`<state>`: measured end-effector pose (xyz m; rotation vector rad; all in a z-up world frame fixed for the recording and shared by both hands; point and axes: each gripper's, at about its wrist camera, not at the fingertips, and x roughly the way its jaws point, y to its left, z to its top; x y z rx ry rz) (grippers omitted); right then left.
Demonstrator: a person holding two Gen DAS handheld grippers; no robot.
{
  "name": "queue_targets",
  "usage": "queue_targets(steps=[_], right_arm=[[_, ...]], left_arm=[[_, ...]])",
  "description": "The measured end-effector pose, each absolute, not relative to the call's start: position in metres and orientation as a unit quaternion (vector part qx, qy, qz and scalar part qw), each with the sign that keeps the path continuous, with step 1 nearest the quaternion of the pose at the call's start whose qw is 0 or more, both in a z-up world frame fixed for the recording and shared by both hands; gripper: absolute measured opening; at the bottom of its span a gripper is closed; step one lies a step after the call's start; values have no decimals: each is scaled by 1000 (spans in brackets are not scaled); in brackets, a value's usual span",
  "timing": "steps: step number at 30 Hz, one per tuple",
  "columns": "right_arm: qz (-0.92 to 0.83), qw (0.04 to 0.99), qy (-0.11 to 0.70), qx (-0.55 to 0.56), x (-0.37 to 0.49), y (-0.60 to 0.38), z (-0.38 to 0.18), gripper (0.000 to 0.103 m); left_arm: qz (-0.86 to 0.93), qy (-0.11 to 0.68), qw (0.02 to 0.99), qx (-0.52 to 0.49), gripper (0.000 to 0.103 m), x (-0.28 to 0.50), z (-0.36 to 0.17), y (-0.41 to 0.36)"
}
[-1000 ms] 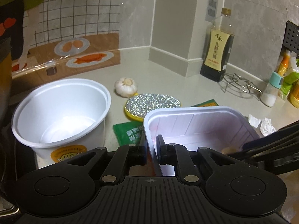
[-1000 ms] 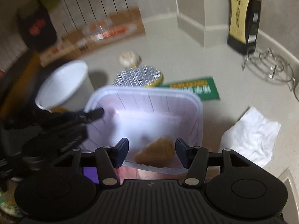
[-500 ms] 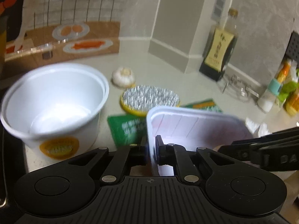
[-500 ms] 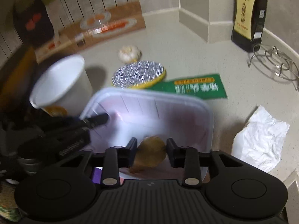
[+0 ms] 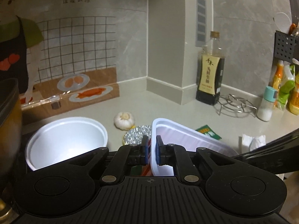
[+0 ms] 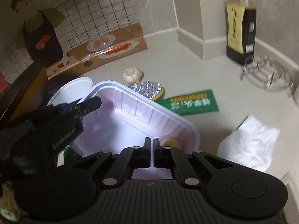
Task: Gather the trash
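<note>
Up front in the left wrist view, the left gripper [image 5: 151, 149] is clamped on the wall of a white rectangular plastic tray [image 5: 186, 141], held tilted beside a round white paper bowl [image 5: 65, 141]. Over in the right wrist view, the right gripper [image 6: 151, 145] has its fingers nearly touching, pinching the tray's near rim [image 6: 130, 115]; a brownish food scrap [image 6: 171, 141] lies inside the tray, just beside the fingers.

Left gripper [image 5: 151, 150] fingers clamped tight; right gripper [image 6: 151, 149] fingers pressed together, angled downward
</note>
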<state>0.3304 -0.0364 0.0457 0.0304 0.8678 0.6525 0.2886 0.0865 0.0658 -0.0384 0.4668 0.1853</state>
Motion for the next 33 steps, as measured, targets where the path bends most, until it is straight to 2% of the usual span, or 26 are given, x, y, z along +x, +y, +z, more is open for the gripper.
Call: queue_targets(steps=[2,7,8,9,11,16,24,27,33], right_arm=[[314,856,410,-8,327,-30,41,14],[305,871,377,-83,309,-16,39,16],[302,878,359,-98,304,-16,41,27],[304,884,337,-110,299,-17,44,48],[310,892,308,-114,294,-22,51,64],[313,884,324,-128,303,-21,49,64],[325,856,392,-92,316,-18,26,47],[323,857,386,-114,314,-14,22,44],[320,843,402,-162,318,1,20,46]], left_arm=[[88,228,970,-8,12,284,67,84],[95,210,972,41,11,277,69,73],[96,206,973,47,10,276,69,72],[100,203,973,51,10,275,69,72],[101,204,973,50,10,274,69,73],[102,202,973,48,10,270,69,76],[110,220,968,55,11,277,63,81],[104,247,963,40,12,287,57,88],[100,292,951,-3,15,302,44,106]])
